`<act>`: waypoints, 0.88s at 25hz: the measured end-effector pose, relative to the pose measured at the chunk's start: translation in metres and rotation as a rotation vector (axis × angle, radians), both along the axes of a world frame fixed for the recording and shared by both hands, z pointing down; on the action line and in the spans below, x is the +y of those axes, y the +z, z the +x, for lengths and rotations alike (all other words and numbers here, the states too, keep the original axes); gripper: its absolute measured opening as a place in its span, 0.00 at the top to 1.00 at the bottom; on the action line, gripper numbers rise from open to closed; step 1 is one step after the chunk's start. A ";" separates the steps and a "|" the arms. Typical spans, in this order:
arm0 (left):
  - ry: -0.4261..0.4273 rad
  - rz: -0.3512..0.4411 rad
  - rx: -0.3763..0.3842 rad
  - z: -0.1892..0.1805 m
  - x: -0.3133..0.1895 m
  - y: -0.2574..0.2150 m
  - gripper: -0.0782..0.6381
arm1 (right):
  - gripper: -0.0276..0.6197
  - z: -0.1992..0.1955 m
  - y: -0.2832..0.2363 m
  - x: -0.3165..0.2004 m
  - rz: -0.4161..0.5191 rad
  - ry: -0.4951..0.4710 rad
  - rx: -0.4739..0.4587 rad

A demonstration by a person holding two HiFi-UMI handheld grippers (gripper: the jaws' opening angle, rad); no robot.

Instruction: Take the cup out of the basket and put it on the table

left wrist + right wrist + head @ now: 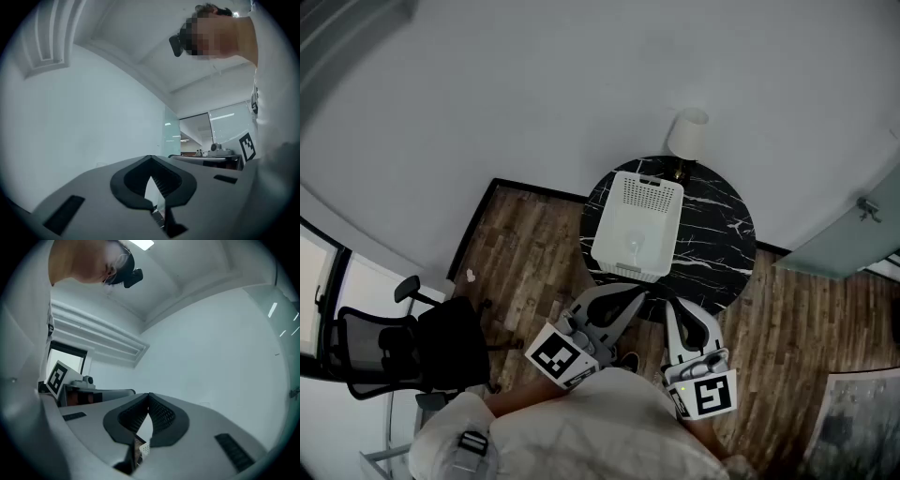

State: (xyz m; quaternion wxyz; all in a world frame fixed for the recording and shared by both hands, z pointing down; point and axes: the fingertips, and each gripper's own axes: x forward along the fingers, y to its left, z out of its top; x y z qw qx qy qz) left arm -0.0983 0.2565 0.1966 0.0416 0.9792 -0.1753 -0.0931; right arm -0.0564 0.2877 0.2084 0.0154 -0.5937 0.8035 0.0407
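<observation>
Table: black marble-look top, white veins, glossy. Basket: white perforated plastic, matt. The cup looks clear and smooth. Floor: wood-grain planks, matt.

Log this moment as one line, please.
phase: before grasp; clear cup: inside white perforated plastic basket on round black marble table; left gripper: shut, empty; right gripper: shut, empty

I see the basket standing on the left half of the round table, with the cup inside it at the near end. A lamp stands at the table's far edge, behind the basket. My left gripper and right gripper sit side by side at the near edge, just before the basket. An office chair stands well apart, to the left.
</observation>
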 end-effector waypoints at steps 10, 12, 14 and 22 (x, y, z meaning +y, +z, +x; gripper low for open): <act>0.001 -0.009 -0.002 0.012 -0.003 0.003 0.88 | 0.95 0.015 0.003 -0.002 -0.007 0.014 -0.008; 0.001 -0.011 -0.003 0.016 -0.002 0.003 0.88 | 0.95 0.019 0.003 -0.001 -0.007 0.015 -0.011; 0.001 -0.013 -0.004 0.022 -0.001 0.003 0.88 | 0.95 0.024 0.002 -0.001 -0.005 0.014 -0.016; -0.015 -0.017 -0.013 0.044 0.008 0.007 0.88 | 0.95 0.043 0.011 0.007 -0.031 -0.012 -0.031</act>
